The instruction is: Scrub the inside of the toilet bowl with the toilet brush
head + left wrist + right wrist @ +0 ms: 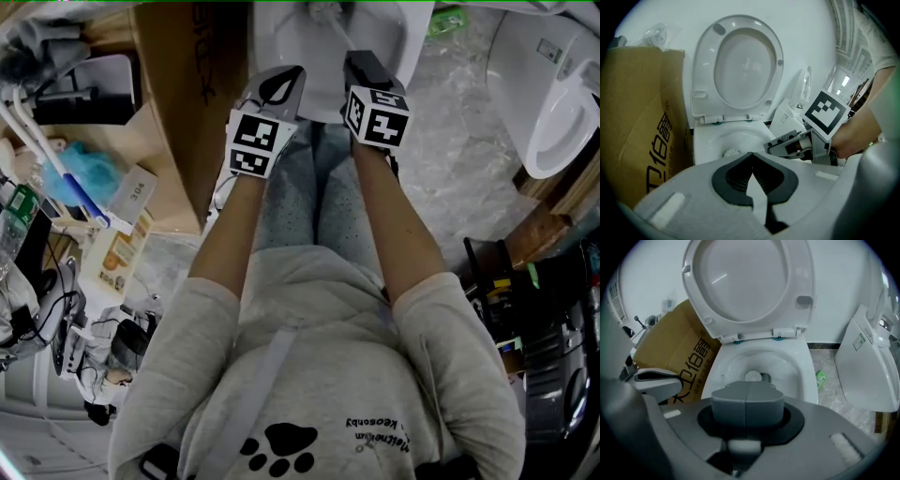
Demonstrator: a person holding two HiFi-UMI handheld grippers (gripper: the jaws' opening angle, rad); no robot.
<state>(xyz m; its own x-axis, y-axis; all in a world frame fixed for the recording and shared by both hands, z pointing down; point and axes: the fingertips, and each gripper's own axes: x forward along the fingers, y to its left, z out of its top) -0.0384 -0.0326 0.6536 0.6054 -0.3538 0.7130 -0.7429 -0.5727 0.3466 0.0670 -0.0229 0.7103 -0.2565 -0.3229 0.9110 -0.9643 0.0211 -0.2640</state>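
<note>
The white toilet (292, 45) stands straight ahead with its seat and lid (740, 65) raised upright. Down in the bowl (790, 365) lies a small whitish tuft (752, 376); I cannot tell whether it is a brush head. No brush handle shows clearly in any view. My left gripper (281, 84) hovers over the bowl's front left rim, its dark pads meeting at the tip (751, 157), with nothing seen in them. The right gripper (361, 66) hangs beside it over the front right rim, its grey jaws (747, 390) pressed together on nothing.
A tall cardboard box (187, 94) stands tight against the toilet's left side. Another white ceramic fixture (562, 112) sits at the right on a plastic-covered floor, with a green packet (820, 378) between them. A long-handled blue fluffy item (80, 173) and cables lie in clutter at the far left.
</note>
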